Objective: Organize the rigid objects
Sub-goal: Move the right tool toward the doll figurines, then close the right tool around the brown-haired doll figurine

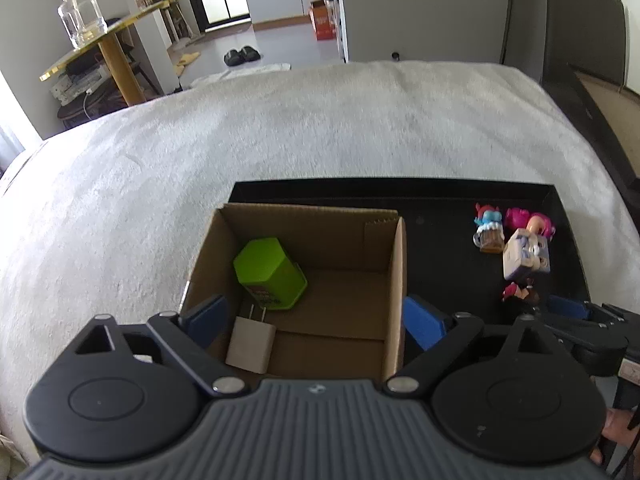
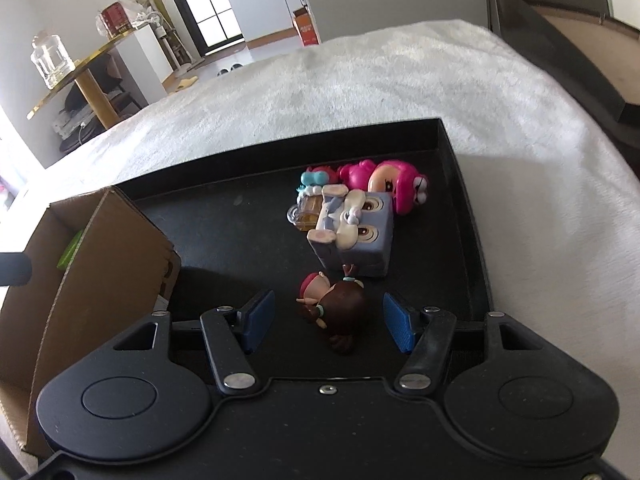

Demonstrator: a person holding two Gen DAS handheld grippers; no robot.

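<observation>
An open cardboard box [image 1: 396,272] stands at the left end of a black tray [image 1: 440,204]. Inside it are a green hexagonal container [image 1: 268,272] and a white plug charger [image 1: 250,344]. My left gripper [image 1: 314,322] is open wide over the box, and the charger lies below, near its left finger, untouched. In the right wrist view a brown-haired doll [image 2: 340,308] lies on the tray [image 2: 240,232] between the fingers of my right gripper [image 2: 328,324], which is open with a gap on each side. Beyond it lie a lavender cube figure [image 2: 360,236], a pink figure [image 2: 384,180] and a small blue-bowed figure [image 2: 314,180].
The tray rests on a white fluffy blanket [image 1: 280,132]. The box's wall [image 2: 100,260] rises just left of my right gripper. A gold-edged side table [image 1: 116,28] with a glass jar [image 1: 80,12] stands beyond the far left edge. Dark furniture [image 1: 580,52] stands at the right.
</observation>
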